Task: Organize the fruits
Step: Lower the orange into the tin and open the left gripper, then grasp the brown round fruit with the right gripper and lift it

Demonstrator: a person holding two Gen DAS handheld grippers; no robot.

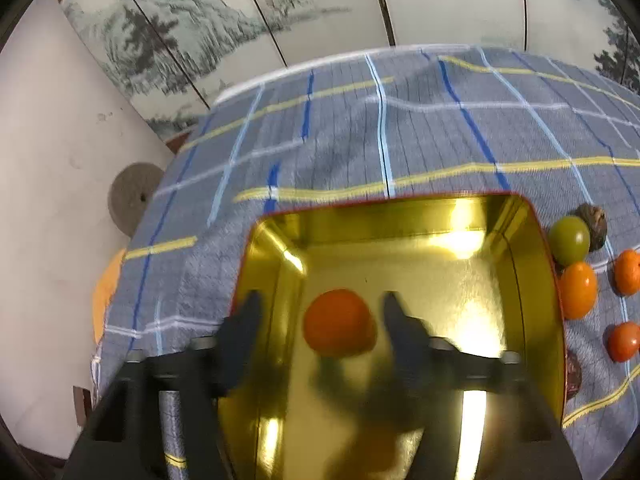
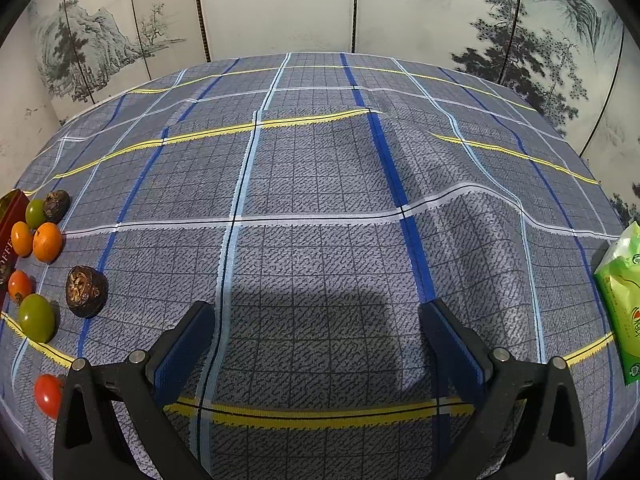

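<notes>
Early stage: left claw [image 1: 322, 312] spread open around one orange fruit [image 1: 338, 322] in the gold tin [image 1: 400, 216]; other fruits at three o'clock remain on the checked-cloth surface [image 2: 320, 184]; right claw [image 2: 320, 344] open, empty.

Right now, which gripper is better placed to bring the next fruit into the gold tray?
Probably the left. The left gripper hangs open over the tray, with an orange fruit between its fingers, and the loose fruits lie just beside the tray. The right gripper is open over bare cloth, farther from them.
</notes>
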